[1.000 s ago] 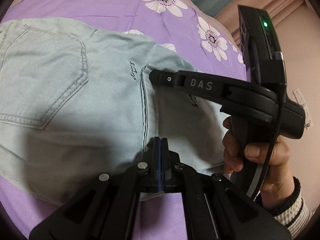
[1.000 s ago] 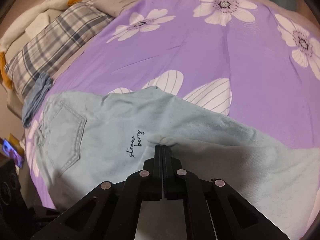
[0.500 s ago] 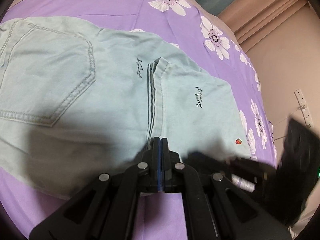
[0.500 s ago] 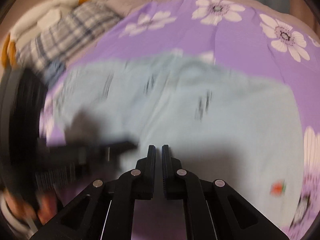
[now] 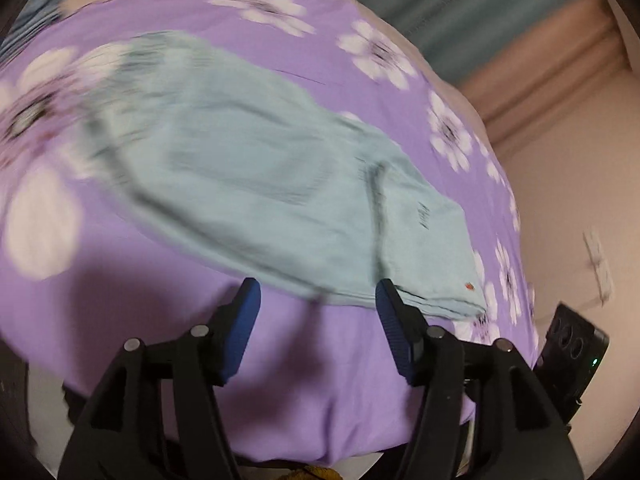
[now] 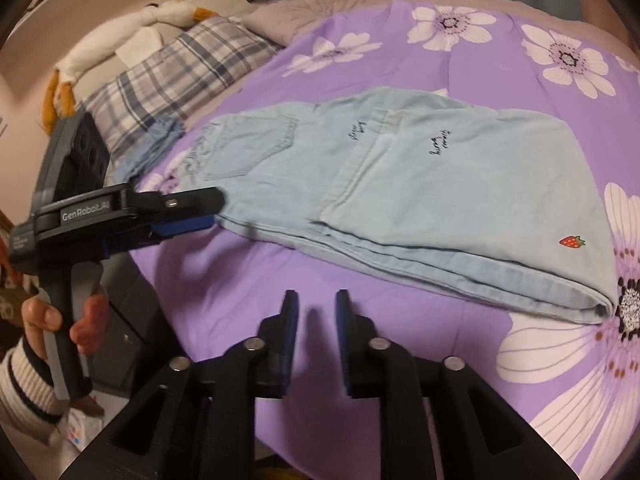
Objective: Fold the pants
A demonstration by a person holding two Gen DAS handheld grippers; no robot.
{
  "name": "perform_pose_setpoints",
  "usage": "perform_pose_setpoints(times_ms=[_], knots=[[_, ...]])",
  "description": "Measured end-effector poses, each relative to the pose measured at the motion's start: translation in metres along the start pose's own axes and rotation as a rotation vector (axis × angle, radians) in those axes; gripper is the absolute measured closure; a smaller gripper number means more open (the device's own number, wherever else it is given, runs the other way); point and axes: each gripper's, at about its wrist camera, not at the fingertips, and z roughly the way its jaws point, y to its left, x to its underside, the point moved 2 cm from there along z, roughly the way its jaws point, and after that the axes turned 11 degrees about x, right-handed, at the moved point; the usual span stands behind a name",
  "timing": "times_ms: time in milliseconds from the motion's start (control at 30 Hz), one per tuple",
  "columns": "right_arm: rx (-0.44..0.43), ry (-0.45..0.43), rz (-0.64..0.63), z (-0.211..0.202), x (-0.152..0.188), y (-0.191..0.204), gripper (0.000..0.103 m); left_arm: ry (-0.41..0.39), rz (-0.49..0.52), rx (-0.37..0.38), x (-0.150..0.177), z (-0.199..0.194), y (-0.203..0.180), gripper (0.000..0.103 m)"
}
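The light blue denim pants lie folded on the purple flowered bedspread, the leg end laid over the seat, a small strawberry mark near the right corner. They also show blurred in the left wrist view. My left gripper is open and empty, just short of the pants' near edge. It also shows in the right wrist view, beside the pants' waist end. My right gripper is open and empty, pulled back over bare bedspread in front of the pants.
A plaid pillow and a white plush goose lie at the head of the bed, far left. The bed's near edge runs under the left gripper. A wall with a socket stands to the right.
Both grippers have let go of the pants, opened, and pulled back toward the bed's near edge. The folded leg now lies flat on the seat.
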Motion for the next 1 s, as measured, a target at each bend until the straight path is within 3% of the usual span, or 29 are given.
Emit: perform_pose_setpoints(times_ms=[100,233,533,800,1000], knots=[[-0.013,-0.006,0.010,0.000,-0.002,0.000,0.083,-0.045,-0.103,-0.024,-0.003,-0.012,0.027,0.043],[-0.015,-0.007,0.008,0.003,-0.007,0.003,0.083,-0.104,-0.221,0.032,-0.008,-0.021,0.050,0.043],[-0.006,-0.002,-0.025,0.005,-0.011,0.009,0.083,-0.239,-0.360,0.093,-0.038,-0.018,0.077,0.042],[-0.011,-0.027,-0.039,0.007,-0.030,0.010,0.083,-0.282,-0.372,0.091,-0.067,-0.014,0.085,0.042],[-0.016,-0.024,0.013,0.031,-0.067,0.004,0.082,-0.313,-0.411,0.124,-0.084,-0.013,0.098,0.046]])
